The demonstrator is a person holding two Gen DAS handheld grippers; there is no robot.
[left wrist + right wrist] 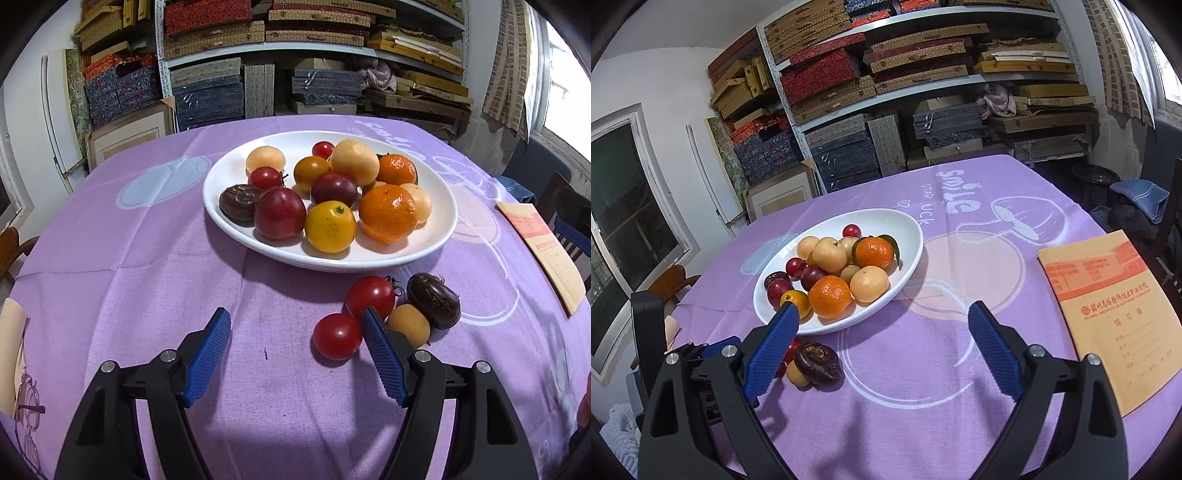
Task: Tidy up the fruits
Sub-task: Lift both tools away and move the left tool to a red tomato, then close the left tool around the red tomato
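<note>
Left wrist view
Plate: white oval plate (pixel 439 225) on the purple cloth of the worktop (pixel 147 258), its long axis running left to right across the picture.
Plate contents: two oranges (pixel 389 214), red plums (pixel 280 213), a yellow fruit (pixel 330 226), pale round fruits (pixel 354 161), small red tomatoes (pixel 323 149) and a dark brown water chestnut (pixel 240 202) at the left end.
Loose fruit: four pieces on the cloth just in front of the plate, touching or nearly so: near tomato (pixel 337 336), far tomato (pixel 370 296) with its stem to the right, a tan round fruit (pixel 408 325), a dark chestnut (pixel 434 301).
Left claw: left claw (pixel 295 325) released, jaws wide apart, nothing gripped; the near tomato lies just inside its right finger.
Notebook: orange notebook (pixel 543 251) at the right edge of the worktop.

Right wrist view
Plate: same plate (pixel 908 229), long axis slanting from lower left to upper right, piled with the fruit; one orange (pixel 874 253) carries green leaves.
Loose fruit: the dark chestnut (pixel 818 363) and the tan fruit (pixel 798 374) touch each other beside the left finger; red tomatoes are mostly hidden behind that finger.
Right claw: right claw (pixel 882 317) released, jaws spread wide over bare cloth, nothing between them.
Notebook: lies flat to the right (pixel 1115 325), well apart from the plate.
</note>
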